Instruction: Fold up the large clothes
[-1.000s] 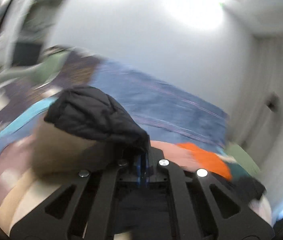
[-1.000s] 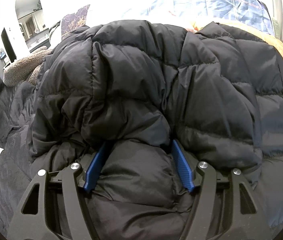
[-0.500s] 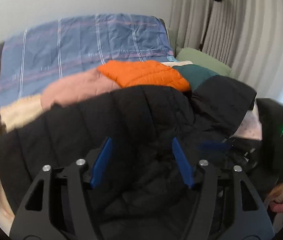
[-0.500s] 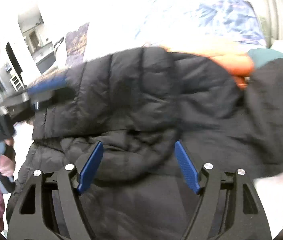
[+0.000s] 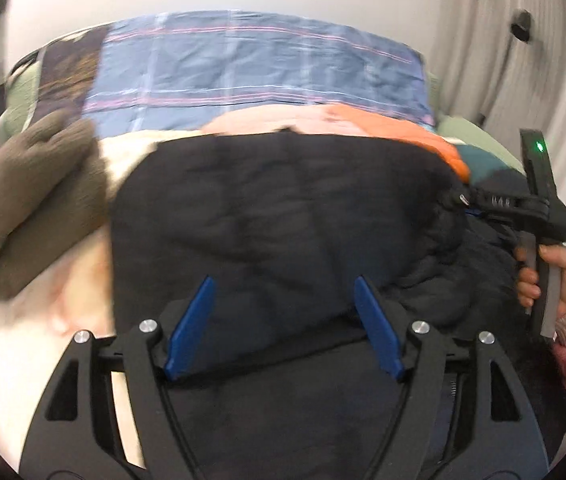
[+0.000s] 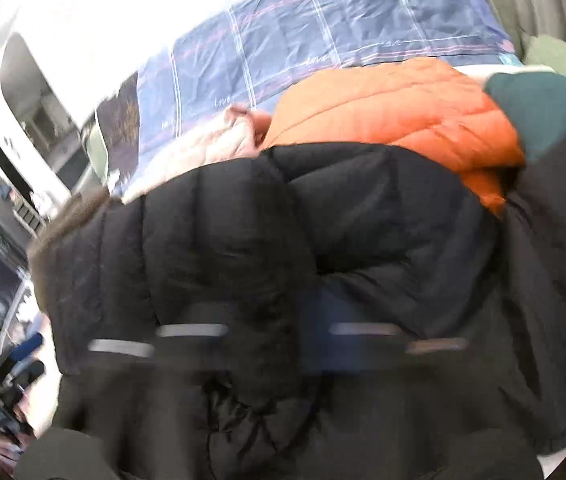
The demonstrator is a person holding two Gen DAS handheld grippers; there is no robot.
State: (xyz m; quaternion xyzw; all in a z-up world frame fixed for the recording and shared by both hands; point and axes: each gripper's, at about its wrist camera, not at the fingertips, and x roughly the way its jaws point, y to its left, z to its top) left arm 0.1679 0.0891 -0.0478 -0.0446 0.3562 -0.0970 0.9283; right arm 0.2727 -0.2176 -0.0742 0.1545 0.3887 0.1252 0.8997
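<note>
A black puffer jacket (image 5: 283, 220) lies spread over a pile of clothes on the bed. My left gripper (image 5: 283, 280) hovers low over its near part, the jaws opening wide; jacket fabric lies beneath and between the blue pads (image 5: 191, 328) without being pinched. My right gripper (image 5: 463, 200) comes in from the right, held by a hand (image 5: 555, 272), its tips closed on the jacket's right edge. In the right wrist view the jacket (image 6: 363, 220) fills the frame and the right gripper (image 6: 319, 316) is a blurred smear pressed into the fabric.
An orange puffer jacket (image 6: 395, 112), a pink garment (image 5: 263, 120) and a teal garment (image 6: 543, 108) lie behind the black jacket. A brown fleece (image 5: 31, 200) sits at the left. A blue plaid sheet (image 5: 263, 64) covers the bed beyond; pale curtains (image 5: 483, 60) hang at the right.
My left gripper let go of the jacket fold it held up, opened and dropped low over the jacket. My right gripper went from open to shut on the jacket and shifted sideways.
</note>
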